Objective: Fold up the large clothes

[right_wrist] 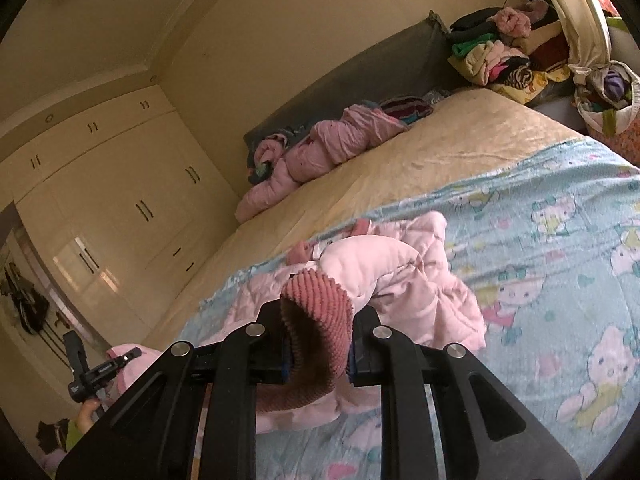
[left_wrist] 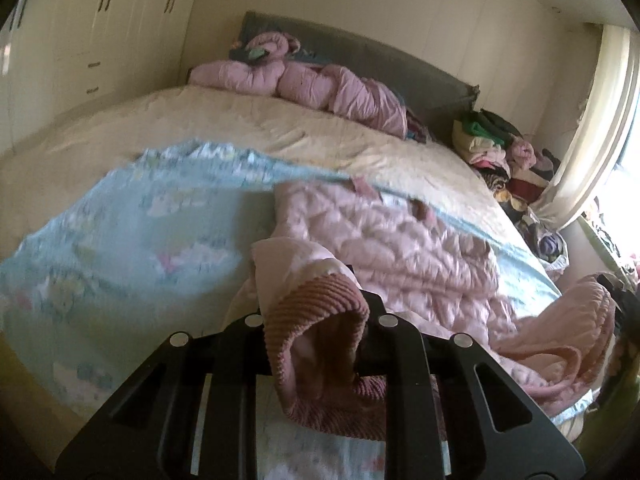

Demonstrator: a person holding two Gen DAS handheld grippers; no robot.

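Note:
A pink quilted jacket (left_wrist: 400, 240) lies crumpled on a light blue cartoon-print sheet (left_wrist: 120, 220) spread over the bed. My left gripper (left_wrist: 320, 320) is shut on one ribbed, darker pink sleeve cuff (left_wrist: 316, 360), and the sleeve is lifted off the sheet. In the right wrist view, my right gripper (right_wrist: 318, 344) is shut on the other ribbed cuff (right_wrist: 316, 300), with the puffy sleeve arching back to the jacket (right_wrist: 412, 276). The left gripper (right_wrist: 86, 364) also shows there at the lower left, held by a hand, with pink cloth beside it.
A bundled pink duvet (left_wrist: 304, 80) lies along the grey headboard (left_wrist: 420, 72). A pile of mixed clothes (left_wrist: 500, 148) sits beside the bed near the curtain (left_wrist: 592, 128). A cloth basket (right_wrist: 604, 96) stands there too. Cream wardrobe doors (right_wrist: 120, 200) line the far wall.

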